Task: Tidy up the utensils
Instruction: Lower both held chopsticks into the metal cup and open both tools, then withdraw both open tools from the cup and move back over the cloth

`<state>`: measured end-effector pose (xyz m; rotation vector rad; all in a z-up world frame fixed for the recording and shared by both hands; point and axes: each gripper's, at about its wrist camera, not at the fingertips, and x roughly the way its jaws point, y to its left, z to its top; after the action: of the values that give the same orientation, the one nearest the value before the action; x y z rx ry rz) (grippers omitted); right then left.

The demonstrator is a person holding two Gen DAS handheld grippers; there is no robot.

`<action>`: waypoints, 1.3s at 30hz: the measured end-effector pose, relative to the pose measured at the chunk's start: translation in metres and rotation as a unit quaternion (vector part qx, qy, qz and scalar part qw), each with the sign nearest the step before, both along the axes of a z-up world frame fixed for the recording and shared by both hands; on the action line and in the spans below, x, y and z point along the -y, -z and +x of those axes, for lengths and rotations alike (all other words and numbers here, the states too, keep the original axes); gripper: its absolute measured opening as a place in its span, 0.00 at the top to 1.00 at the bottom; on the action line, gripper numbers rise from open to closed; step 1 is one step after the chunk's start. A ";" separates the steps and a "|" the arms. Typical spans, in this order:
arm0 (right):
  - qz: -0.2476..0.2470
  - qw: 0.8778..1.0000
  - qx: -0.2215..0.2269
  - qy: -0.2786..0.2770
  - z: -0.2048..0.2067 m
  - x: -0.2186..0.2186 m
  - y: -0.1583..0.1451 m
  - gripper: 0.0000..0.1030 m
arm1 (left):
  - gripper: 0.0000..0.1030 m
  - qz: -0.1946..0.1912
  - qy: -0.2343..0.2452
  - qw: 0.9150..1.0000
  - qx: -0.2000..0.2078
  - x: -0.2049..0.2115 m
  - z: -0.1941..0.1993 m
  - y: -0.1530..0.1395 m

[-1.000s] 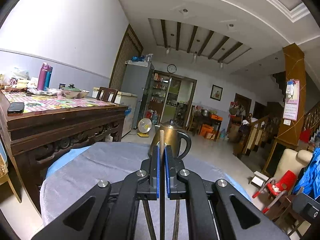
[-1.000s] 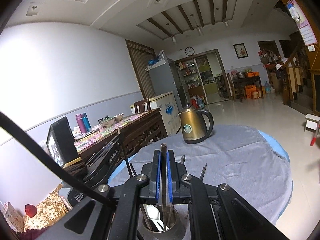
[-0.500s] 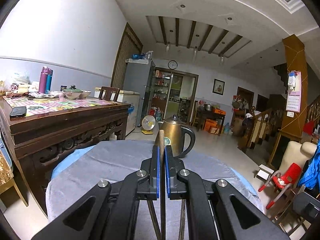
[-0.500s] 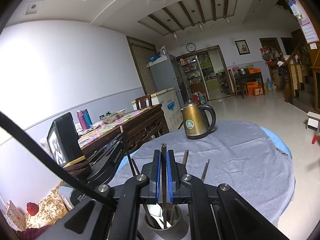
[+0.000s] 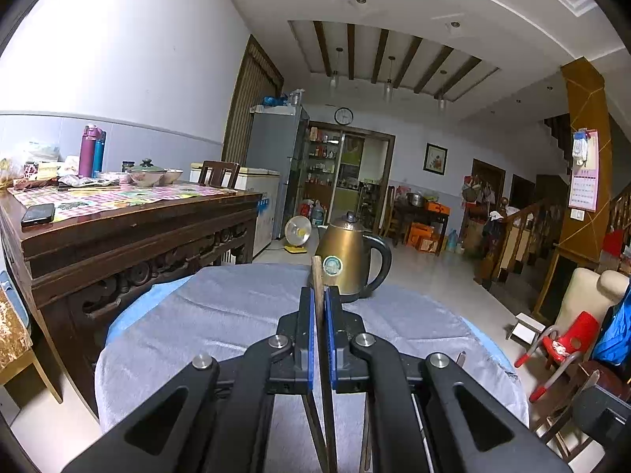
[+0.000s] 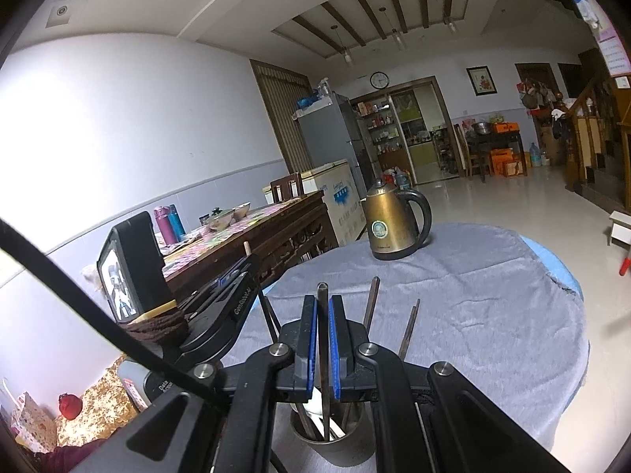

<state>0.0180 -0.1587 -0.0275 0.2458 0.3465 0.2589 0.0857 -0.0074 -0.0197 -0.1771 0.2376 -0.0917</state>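
On the round worktop [image 6: 493, 315], draped in soft grey cloth, sits a dull metal utensil cup [image 6: 335, 439]; above it the right gripper [image 6: 323, 339] pinches a dark slim chopstick [image 6: 322, 315], the left gripper [image 5: 323, 327] a wooden chopstick [image 5: 316, 276], likely next lowered into it

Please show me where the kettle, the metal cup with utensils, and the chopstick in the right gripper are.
kettle [image 6: 388, 228]: right wrist view, brass body.
metal cup [image 6: 347, 447]: right wrist view, front wall.
chopstick [image 6: 323, 315]: right wrist view, upper shaft.
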 end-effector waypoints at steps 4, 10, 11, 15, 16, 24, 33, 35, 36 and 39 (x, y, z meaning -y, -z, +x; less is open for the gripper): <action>0.001 1.000 -0.006 -0.001 0.001 -0.001 0.001 0.94 | 0.94 0.003 0.001 1.000 -0.003 0.001 0.000 0.002; 0.011 1.000 -0.019 -0.001 0.004 0.000 0.003 0.92 | 0.92 0.008 -0.001 1.000 -0.021 0.000 0.003 0.005; 0.014 1.000 -0.023 -0.003 0.005 0.000 0.004 0.92 | 0.86 0.009 0.000 1.000 -0.025 -0.001 0.004 0.006; 0.034 0.999 -0.023 -0.004 0.005 0.006 0.004 0.92 | 0.44 0.007 0.002 0.999 -0.038 -0.003 0.001 0.006; 0.040 0.999 -0.020 -0.003 0.004 0.009 0.003 0.89 | 0.43 0.010 -0.003 0.999 -0.033 -0.004 -0.001 0.005; 0.073 0.997 -0.008 0.024 -0.002 0.027 0.002 0.75 | 0.26 0.056 -0.014 0.998 -0.037 -0.001 -0.018 -0.006; 0.077 0.996 -0.022 0.031 0.000 0.033 0.006 0.75 | 0.18 0.095 -0.046 0.993 -0.057 -0.013 -0.028 -0.013; 0.079 0.996 -0.025 0.032 0.001 0.033 0.007 0.75 | 0.17 0.107 -0.054 0.991 -0.065 -0.015 -0.028 -0.013; 0.079 0.996 -0.027 0.032 0.001 0.033 0.007 0.74 | 0.17 0.110 -0.056 0.990 -0.067 -0.016 -0.028 -0.013; 0.081 0.996 -0.033 0.035 0.002 0.033 0.008 0.66 | 0.16 0.120 -0.062 0.988 -0.076 -0.020 -0.029 -0.012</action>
<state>0.0200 -0.1913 -0.0356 0.4263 0.3819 0.2102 0.0563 0.0124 -0.0073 0.0419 0.3858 0.0751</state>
